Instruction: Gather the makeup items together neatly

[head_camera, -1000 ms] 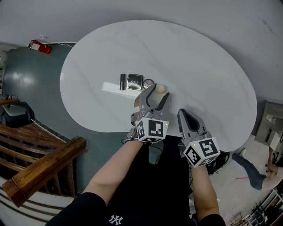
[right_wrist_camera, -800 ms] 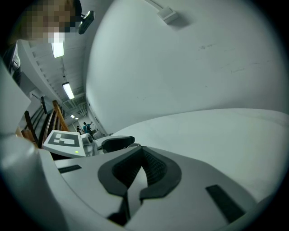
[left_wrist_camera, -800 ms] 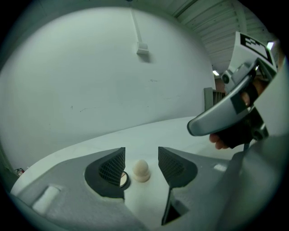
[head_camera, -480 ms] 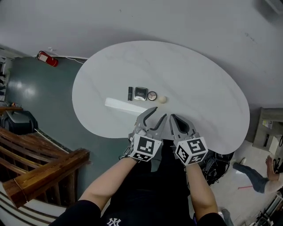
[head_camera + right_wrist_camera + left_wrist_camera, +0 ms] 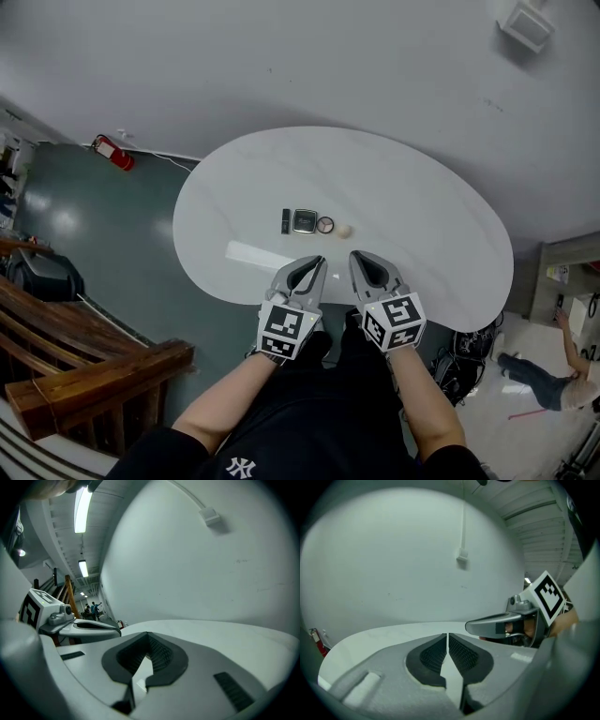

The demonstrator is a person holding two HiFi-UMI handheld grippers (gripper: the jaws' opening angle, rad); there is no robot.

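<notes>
The makeup items (image 5: 304,221) lay in a neat row on the table (image 5: 422,234), ahead of both fingertips and apart from them. The left gripper (image 5: 317,262) had just closed on nothing, and the right gripper (image 5: 356,257) was shut and empty too. I judged the gathering done, so the best move was to draw back without brushing the row.

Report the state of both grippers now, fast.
Left gripper: jaws have just been closing, now shut, nothing between them.
Right gripper: shut, nothing between its jaws.
</notes>
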